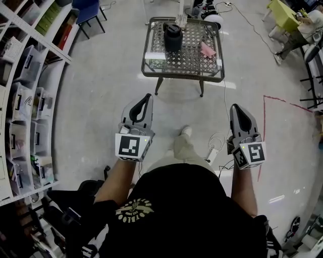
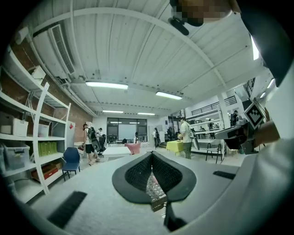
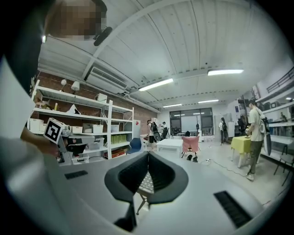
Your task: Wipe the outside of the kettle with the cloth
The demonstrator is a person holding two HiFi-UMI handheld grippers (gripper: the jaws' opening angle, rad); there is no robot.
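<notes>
A black kettle (image 1: 172, 36) stands at the back of a small metal lattice table (image 1: 151, 68) some way ahead of me. A pink cloth (image 1: 207, 50) lies on the table to the kettle's right. My left gripper (image 1: 146, 98) and my right gripper (image 1: 235, 108) are held close to my body, well short of the table, over the bare floor. Both point roughly level toward the table, with their jaws together and nothing between them. In each gripper view, a bit of the lattice table (image 2: 154, 190) (image 3: 146, 183) shows through the gap below the closed tips.
Storage shelves (image 1: 25, 101) run along the left, with a blue chair (image 1: 88, 12) beyond them. A white power strip and cable (image 1: 212, 153) lie on the floor by my feet. A red tape line (image 1: 272, 101) marks the floor on the right. Several people stand far off.
</notes>
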